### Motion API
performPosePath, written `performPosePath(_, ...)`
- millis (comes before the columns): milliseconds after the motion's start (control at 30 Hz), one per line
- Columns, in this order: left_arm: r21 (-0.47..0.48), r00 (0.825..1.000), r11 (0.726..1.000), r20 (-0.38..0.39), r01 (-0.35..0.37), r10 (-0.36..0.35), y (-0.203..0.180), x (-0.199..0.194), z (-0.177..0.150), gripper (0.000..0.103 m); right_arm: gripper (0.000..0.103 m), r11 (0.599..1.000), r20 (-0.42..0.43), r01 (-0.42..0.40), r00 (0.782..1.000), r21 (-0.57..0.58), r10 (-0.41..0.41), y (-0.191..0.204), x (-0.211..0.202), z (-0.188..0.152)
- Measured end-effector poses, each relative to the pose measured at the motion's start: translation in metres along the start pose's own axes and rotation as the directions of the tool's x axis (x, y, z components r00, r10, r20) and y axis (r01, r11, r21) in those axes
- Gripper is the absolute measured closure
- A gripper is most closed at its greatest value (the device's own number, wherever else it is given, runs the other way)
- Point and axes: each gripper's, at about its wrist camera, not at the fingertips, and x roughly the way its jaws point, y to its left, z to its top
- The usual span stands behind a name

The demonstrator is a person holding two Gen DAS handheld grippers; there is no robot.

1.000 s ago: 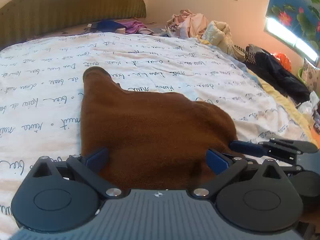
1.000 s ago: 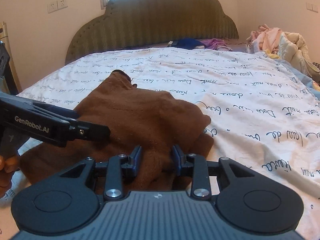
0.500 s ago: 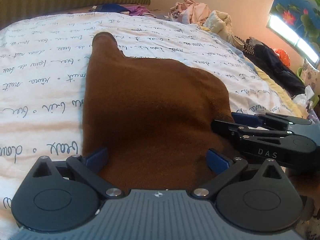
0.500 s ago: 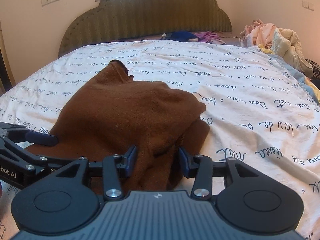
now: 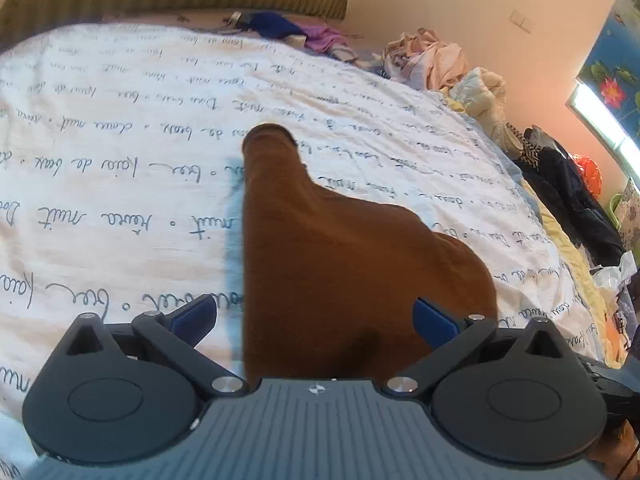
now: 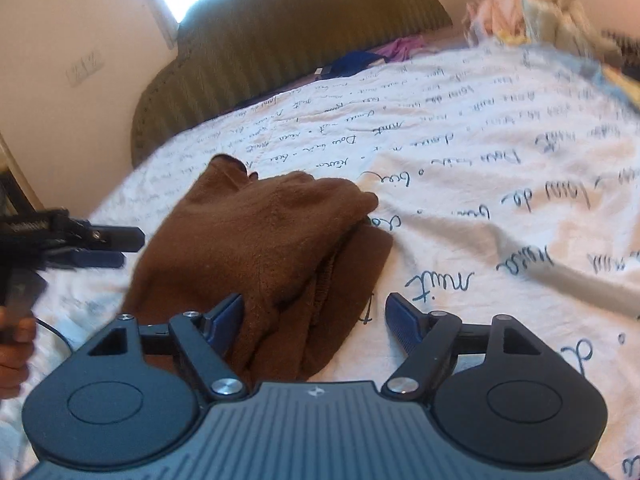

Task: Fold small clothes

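Note:
A small brown fleece garment [image 5: 340, 248] lies folded on the white bedspread with blue script [image 5: 120, 120]. One narrow end points toward the headboard. My left gripper [image 5: 314, 316] is open, its jaws wide apart above the garment's near edge, holding nothing. In the right wrist view the same garment [image 6: 260, 248] lies in layers with a folded edge at its right. My right gripper [image 6: 316, 316] is open over the garment's near right part and is empty. The left gripper [image 6: 100, 246] shows at the garment's left side.
A green padded headboard [image 6: 280, 48] stands at the far end. Blue and purple clothes [image 5: 288, 32] lie by it. A pile of pale clothes [image 5: 440, 64] and dark garments [image 5: 568, 192] sit along the right edge of the bed. A wall is at the left [image 6: 60, 60].
My right gripper has opened and let go of the garment fold it pinched. Both grippers have pulled back and up. The right gripper no longer shows in the left wrist view.

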Motion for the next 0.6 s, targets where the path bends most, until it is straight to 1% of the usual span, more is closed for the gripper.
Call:
performPosePath(33, -0.022, 1.000, 1.000, -0.026, 0.014, -0.015, 0.010, 0.005, 0.006, 0.000, 0.026, 0.996, -0.017, -0.053, 0.998, 0.076, 0.055, -0.014, 0.000, 0.003)
performPosePath(67, -0.054, 0.996, 0.997, -0.060, 0.058, -0.061, 0.020, 0.013, 0.013, 0.000, 0.026, 0.986, -0.034, -0.103, 0.994, 0.133, 0.108, -0.026, 0.001, 0.005)
performPosePath(133, -0.135, 0.982, 0.981, -0.102, 0.142, -0.156, 0.038, 0.027, 0.018, 0.000, 0.025, 0.963, -0.045, -0.178, 0.981, 0.201, 0.190, -0.039, 0.006, 0.010)
performPosePath(167, -0.180, 0.971, 0.966, -0.117, 0.185, -0.208, 0.046, 0.035, 0.019, 0.000, 0.026, 0.955, -0.052, -0.199, 0.975, 0.221, 0.215, -0.042, 0.009, 0.013)
performPosePath(233, -0.248, 0.946, 0.933, -0.127, 0.261, -0.298, 0.052, 0.046, 0.018, 0.000, 0.026, 0.951, -0.077, -0.210, 0.970, 0.226, 0.232, -0.040, 0.017, 0.018)
performPosePath(300, -0.282, 0.920, 0.906, -0.143, 0.316, -0.366, 0.051, 0.056, 0.016, 0.001, 0.025, 0.960, -0.110, -0.173, 0.974, 0.219, 0.200, -0.035, 0.028, 0.023)
performPosePath(333, -0.290, 0.914, 0.900, -0.149, 0.325, -0.378, 0.050, 0.059, 0.015, 0.002, 0.024, 0.963, -0.120, -0.163, 0.974, 0.214, 0.191, -0.031, 0.033, 0.024)
performPosePath(400, -0.284, 0.912, 0.901, -0.155, 0.327, -0.380, 0.047, 0.061, 0.013, 0.002, 0.024, 0.967, -0.130, -0.159, 0.974, 0.198, 0.187, -0.023, 0.039, 0.026)
performPosePath(433, -0.284, 0.912, 0.901, -0.152, 0.329, -0.381, 0.047, 0.060, 0.012, 0.005, 0.024, 0.969, -0.136, -0.163, 0.972, 0.184, 0.189, -0.017, 0.040, 0.026)
performPosePath(500, -0.265, 0.923, 0.915, -0.154, 0.305, -0.353, 0.047, 0.057, 0.009, 0.020, 0.025, 0.977, -0.147, -0.160, 0.973, 0.139, 0.180, -0.003, 0.043, 0.026)
performPosePath(533, -0.266, 0.929, 0.920, -0.156, 0.288, -0.335, 0.050, 0.055, 0.007, 0.035, 0.026, 0.983, -0.152, -0.147, 0.975, 0.112, 0.163, 0.004, 0.044, 0.024)
performPosePath(567, -0.282, 0.925, 0.913, -0.159, 0.294, -0.346, 0.054, 0.055, 0.006, 0.048, 0.039, 0.988, -0.155, -0.130, 0.978, 0.079, 0.141, 0.011, 0.046, 0.023)
performPosePath(600, -0.300, 0.920, 0.904, -0.153, 0.306, -0.362, 0.059, 0.055, 0.004, 0.053, 0.055, 0.992, -0.155, -0.111, 0.981, 0.054, 0.118, 0.017, 0.047, 0.022)
